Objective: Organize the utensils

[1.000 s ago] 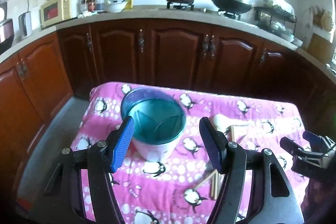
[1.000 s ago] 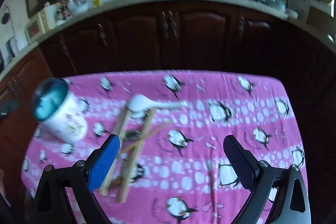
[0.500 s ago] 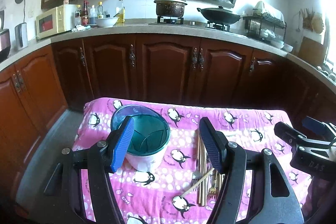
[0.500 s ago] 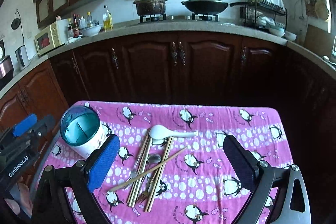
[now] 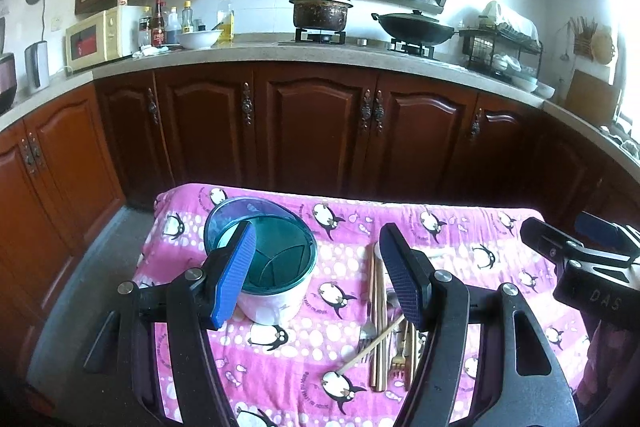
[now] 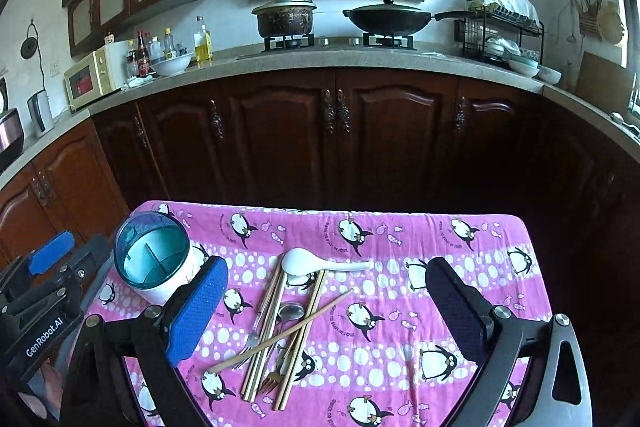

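Both jaws wide and empty, left gripper (image 5: pixel 316 279) and right gripper (image 6: pixel 326 307) hang above the table; sorting seems unstarted, chopsticks (image 6: pixel 266 323) at the holder's (image 6: pixel 154 263) three o'clock likely first.

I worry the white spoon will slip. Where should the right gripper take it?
Probably the white spoon by its slim handle, coming from above with fingers across it. The handle lies flat, pointing right, clear of the chopsticks; the bowl is rounded and rests on them.
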The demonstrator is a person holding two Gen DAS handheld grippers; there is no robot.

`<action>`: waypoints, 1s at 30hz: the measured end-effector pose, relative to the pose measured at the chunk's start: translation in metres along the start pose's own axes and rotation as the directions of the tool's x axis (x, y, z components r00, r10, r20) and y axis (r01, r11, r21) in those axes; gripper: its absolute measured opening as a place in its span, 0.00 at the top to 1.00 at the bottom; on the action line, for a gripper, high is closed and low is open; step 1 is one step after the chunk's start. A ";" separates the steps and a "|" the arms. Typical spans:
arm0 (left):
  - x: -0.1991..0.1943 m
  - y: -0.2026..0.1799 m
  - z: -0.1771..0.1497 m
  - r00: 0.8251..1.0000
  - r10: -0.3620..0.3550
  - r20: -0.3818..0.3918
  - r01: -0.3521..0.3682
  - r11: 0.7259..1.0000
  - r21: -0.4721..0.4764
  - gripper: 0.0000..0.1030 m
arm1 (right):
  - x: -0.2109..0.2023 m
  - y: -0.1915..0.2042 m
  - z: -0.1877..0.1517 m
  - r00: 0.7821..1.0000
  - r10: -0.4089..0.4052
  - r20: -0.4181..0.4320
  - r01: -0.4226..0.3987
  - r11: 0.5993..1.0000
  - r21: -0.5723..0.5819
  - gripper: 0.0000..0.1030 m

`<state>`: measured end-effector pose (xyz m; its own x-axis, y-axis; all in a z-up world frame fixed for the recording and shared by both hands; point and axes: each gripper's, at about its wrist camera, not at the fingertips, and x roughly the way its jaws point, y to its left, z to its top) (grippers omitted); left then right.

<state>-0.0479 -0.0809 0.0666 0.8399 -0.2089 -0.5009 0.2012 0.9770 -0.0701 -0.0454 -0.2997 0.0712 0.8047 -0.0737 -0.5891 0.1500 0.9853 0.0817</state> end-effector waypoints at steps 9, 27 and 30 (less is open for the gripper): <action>0.000 -0.002 0.000 1.000 -0.005 -0.002 0.005 1.000 0.010 0.37 | 0.001 -0.002 0.001 1.000 -0.006 0.003 0.006 1.000 -0.003 0.04; 0.002 -0.002 0.004 1.000 -0.005 -0.009 0.005 1.000 0.010 0.37 | 0.007 -0.001 0.003 1.000 -0.011 -0.004 0.011 1.000 -0.013 0.04; 0.003 -0.002 0.005 1.000 -0.005 -0.008 0.005 1.000 0.008 0.37 | 0.008 -0.002 0.003 1.000 -0.008 -0.006 0.008 1.000 -0.009 0.04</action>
<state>-0.0431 -0.0839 0.0696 0.8349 -0.2131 -0.5075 0.2090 0.9757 -0.0659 -0.0377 -0.3026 0.0687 0.8001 -0.0811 -0.5943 0.1513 0.9861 0.0693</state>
